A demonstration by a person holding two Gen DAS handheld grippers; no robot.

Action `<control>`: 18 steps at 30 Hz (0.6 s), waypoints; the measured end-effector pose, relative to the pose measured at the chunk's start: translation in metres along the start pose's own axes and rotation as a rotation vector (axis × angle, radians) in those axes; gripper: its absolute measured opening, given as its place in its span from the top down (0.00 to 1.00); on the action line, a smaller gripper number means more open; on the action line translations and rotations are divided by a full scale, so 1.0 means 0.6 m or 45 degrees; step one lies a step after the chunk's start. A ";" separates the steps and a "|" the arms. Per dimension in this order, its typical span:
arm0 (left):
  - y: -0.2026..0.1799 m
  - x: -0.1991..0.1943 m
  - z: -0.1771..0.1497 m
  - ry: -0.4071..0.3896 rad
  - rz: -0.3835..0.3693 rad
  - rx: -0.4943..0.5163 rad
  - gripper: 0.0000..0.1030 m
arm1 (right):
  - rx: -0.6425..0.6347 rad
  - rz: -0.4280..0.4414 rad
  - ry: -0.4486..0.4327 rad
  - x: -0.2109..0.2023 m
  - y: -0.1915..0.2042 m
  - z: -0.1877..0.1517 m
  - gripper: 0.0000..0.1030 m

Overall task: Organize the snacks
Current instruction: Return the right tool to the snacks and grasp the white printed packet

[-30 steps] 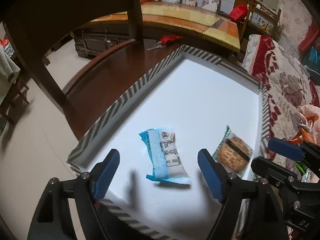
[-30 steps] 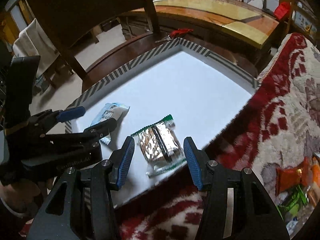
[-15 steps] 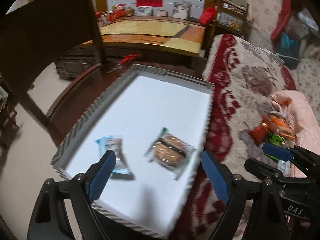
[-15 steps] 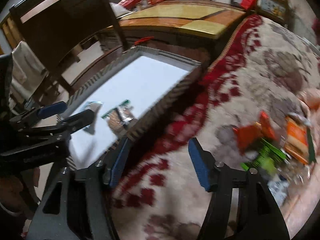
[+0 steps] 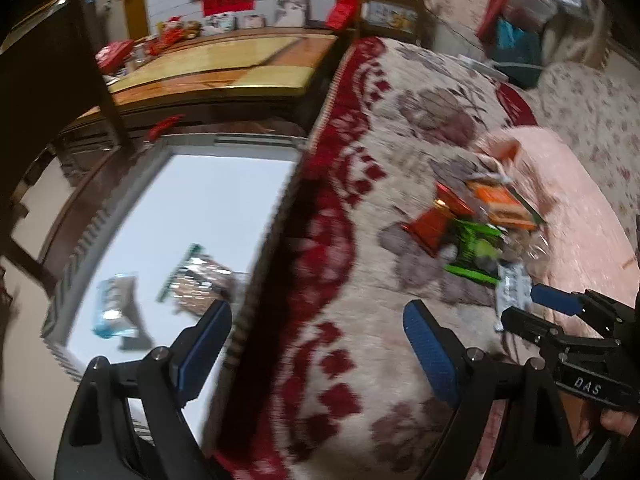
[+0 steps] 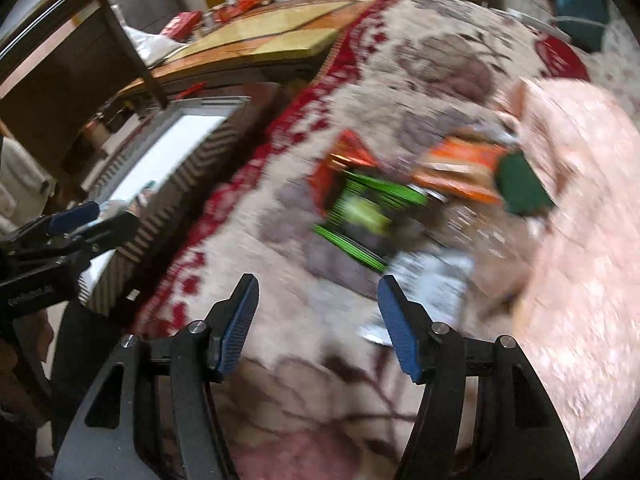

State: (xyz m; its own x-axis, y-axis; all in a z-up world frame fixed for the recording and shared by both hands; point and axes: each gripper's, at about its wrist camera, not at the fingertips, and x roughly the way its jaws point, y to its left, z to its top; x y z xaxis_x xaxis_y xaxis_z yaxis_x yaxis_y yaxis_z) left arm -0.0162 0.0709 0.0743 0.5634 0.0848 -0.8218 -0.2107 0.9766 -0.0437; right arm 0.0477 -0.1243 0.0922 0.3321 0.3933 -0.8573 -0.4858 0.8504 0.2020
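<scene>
Green snack packet (image 6: 362, 216) lies on the sofa cover (image 6: 420, 60), long axis running 10 to 4 o'clock. Right claw (image 6: 318, 326), just widened, and left claw (image 5: 318, 346) gape empty.

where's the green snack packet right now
In both wrist views the green snack packet lies on the patterned sofa cover, right of the white tray, wedged between the red packet and orange packets.

Glossy foil snack wrappers (image 6: 360, 204) – crinkled, woolly sofa cover (image 5: 360, 280) (matt)
</scene>
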 end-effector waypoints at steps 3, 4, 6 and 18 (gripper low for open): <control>-0.026 0.011 -0.004 0.027 -0.027 0.032 0.13 | 0.062 -0.047 0.010 -0.005 -0.043 -0.022 0.39; -0.034 0.015 -0.005 0.038 -0.037 0.041 0.13 | 0.088 -0.057 0.015 -0.005 -0.057 -0.028 0.39; -0.047 0.020 -0.005 0.047 -0.053 0.056 0.13 | 0.132 -0.075 0.025 -0.005 -0.083 -0.040 0.39; -0.071 0.036 0.001 0.081 -0.081 0.081 0.13 | 0.224 -0.092 0.032 0.026 -0.109 -0.032 0.32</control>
State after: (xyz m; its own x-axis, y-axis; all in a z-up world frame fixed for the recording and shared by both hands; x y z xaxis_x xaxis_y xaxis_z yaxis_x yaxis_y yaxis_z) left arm 0.0053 0.0311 0.0589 0.5218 0.0116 -0.8530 -0.1237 0.9904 -0.0622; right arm 0.0692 -0.1805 0.0562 0.3395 0.3221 -0.8837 -0.3119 0.9249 0.2172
